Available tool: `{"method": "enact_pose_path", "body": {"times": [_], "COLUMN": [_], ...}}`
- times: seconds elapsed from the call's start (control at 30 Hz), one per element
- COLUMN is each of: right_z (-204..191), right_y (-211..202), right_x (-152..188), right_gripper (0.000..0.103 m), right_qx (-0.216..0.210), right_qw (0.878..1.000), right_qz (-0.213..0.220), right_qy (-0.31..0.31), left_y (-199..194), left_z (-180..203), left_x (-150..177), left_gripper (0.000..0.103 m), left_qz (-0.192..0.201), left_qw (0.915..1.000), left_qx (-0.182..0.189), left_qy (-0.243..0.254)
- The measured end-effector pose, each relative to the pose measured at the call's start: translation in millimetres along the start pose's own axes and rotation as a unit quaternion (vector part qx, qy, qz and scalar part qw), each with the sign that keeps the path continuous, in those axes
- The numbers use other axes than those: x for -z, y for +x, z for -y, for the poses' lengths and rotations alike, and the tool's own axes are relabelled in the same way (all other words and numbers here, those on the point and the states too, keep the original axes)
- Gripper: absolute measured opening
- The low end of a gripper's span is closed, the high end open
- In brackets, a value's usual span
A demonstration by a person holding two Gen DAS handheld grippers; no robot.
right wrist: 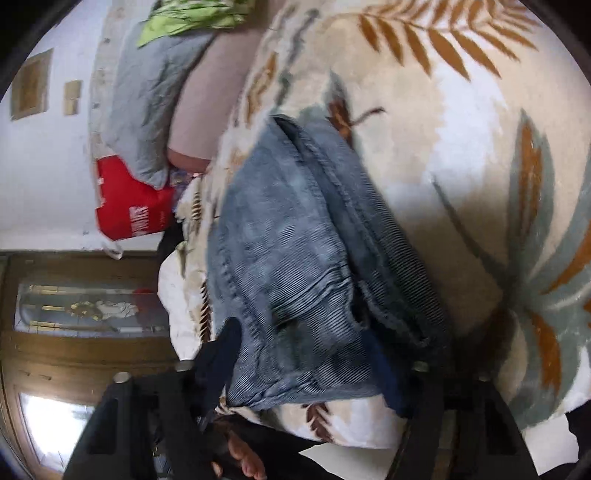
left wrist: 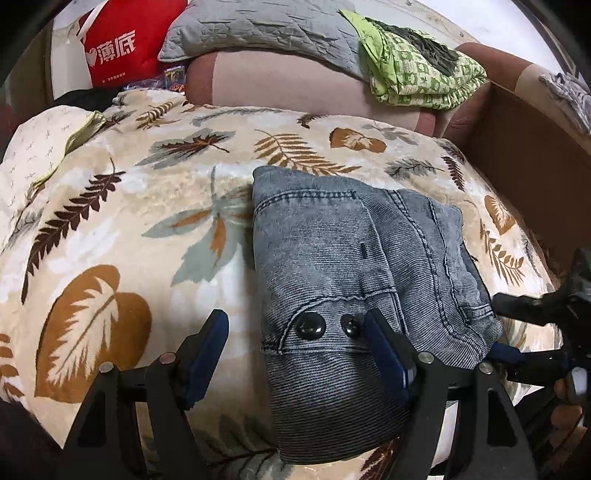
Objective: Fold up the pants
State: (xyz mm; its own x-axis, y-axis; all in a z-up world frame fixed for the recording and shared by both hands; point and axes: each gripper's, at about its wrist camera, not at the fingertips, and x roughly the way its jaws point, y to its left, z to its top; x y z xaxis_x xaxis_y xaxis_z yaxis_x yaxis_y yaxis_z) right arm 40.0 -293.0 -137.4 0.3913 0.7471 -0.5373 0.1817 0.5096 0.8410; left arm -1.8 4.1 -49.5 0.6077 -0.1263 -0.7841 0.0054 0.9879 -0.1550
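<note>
Left tongs: spread wide, pinching nothing. The near-left corner of the folded jeans lies between the 2 blue pads, which stand clear of the cloth on the left side; the right pad sits against or just over the denim beside the 2 black buttons. No pressing visible.

Right tongs: partly closed around the near edge of the jeans. Denim fills the gap between the 2 fingers; view is blurred, so whether the pads actually bite the cloth cannot be told.

Jeans: a compact multi-layer bundle on the leaf-print blanket that covers the bed. Long axis runs straight away from the left tongs, near end at the pads, far end toward the bed's head. From the right tongs the bundle also stretches forward and away. Both tongs are at the near end, left on the buttoned corner, right on the opposite edge; the right tongs show just beside the bundle's right side in the left view.

Judgement: fold looks nearly finished; the next move likely turns on gripping this near end evenly from both sides.

Farther off: grey pillow, folded green patterned cloth, red bag, contents not visible.
</note>
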Motion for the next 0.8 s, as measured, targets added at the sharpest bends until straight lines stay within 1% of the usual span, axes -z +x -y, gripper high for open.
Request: {"method": "enact_pose_path", "body": {"times": [0.03,0.07,0.1,0.13,0.27,0.33,0.4,0.43,0.47,0.5,0.57,0.6,0.63,0.67,0.7,0.73,0.8], "right_z": [2.9,3.7,2.4,0.5,-24.9,-40.7,-45.9,-42.5,-34.9,-22.5,2.8,7.1,7.5,6.3,3.6,0.3,-8.4], "right_y": [0.9,0.8,-0.2,-1.3,-16.0,-28.0,-38.5,-39.7,-36.4,-32.4,-12.4,-11.2,-13.1,-15.6,-18.1,-21.1,-33.1], "right_x": [-2.0,-2.7,-2.6,-1.3,11.5,20.6,28.1,30.7,31.6,30.8,29.7,30.2,29.8,29.2,28.3,27.6,26.2], "right_gripper": [0.049,0.035,0.024,0.008,0.007,0.007,0.007,0.007,0.007,0.007,0.007,0.008,0.007,0.009,0.011,0.011,0.014], "right_qx": [0.002,0.008,0.015,0.023,0.04,0.05,0.054,0.06,0.075,0.082,0.087,0.08,0.074,0.075,0.082,0.091,0.101], "right_qw": [1.0,1.0,1.0,1.0,0.996,0.993,0.99,0.989,0.988,0.989,0.993,0.993,0.994,0.994,0.993,0.992,0.99], "right_qz": [0.002,0.006,0.01,0.011,0.036,0.053,0.066,0.07,0.07,0.058,0.031,0.032,0.034,0.032,0.028,0.017,0.016], "right_qy": [0.008,0.009,0.002,-0.01,-0.066,-0.097,-0.113,-0.114,-0.115,-0.109,-0.08,-0.077,-0.075,-0.076,-0.08,-0.087,-0.1], "left_y": [-0.2,0.2,0.9,1.6,-1.8,-9.1,-24.9,-33.5,-40.0,-41.7,-30.1,-15.3,-5.6,4.0,4.6,3.0,3.4], "left_z": [-0.9,-1.8,-2.5,-3.3,-5.0,-5.5,-5.9,-4.9,-1.3,5.1,18.1,27.1,31.5,35.6,36.8,36.2,35.8], "left_x": [-0.2,-0.3,-0.3,0.0,-2.4,-5.9,-11.4,-14.3,-17.0,-18.3,-15.5,-9.2,-4.3,2.9,6.7,6.8,4.7], "left_gripper": [0.076,0.076,0.077,0.077,0.077,0.077,0.077,0.077,0.077,0.077,0.077,0.077,0.078,0.078,0.078,0.078,0.078], "left_qz": [0.001,0.0,-0.002,-0.004,-0.011,-0.014,0.004,0.019,0.032,0.036,0.016,-0.012,-0.029,-0.036,-0.021,-0.018,-0.022], "left_qw": [1.0,1.0,1.0,1.0,0.9999,0.9999,0.9999,0.9997,0.9994,0.9993,0.9993,0.9981,0.9964,0.9942,0.9938,0.9939,0.994], "left_qx": [0.002,0.003,0.003,0.005,0.009,0.01,0.013,0.012,0.013,0.013,0.005,-0.014,-0.028,-0.047,-0.052,-0.053,-0.05], "left_qy": [-0.001,-0.003,-0.005,-0.006,-0.006,-0.004,-0.009,-0.012,-0.01,0.001,0.032,0.059,0.074,0.09,0.095,0.095,0.095]}}
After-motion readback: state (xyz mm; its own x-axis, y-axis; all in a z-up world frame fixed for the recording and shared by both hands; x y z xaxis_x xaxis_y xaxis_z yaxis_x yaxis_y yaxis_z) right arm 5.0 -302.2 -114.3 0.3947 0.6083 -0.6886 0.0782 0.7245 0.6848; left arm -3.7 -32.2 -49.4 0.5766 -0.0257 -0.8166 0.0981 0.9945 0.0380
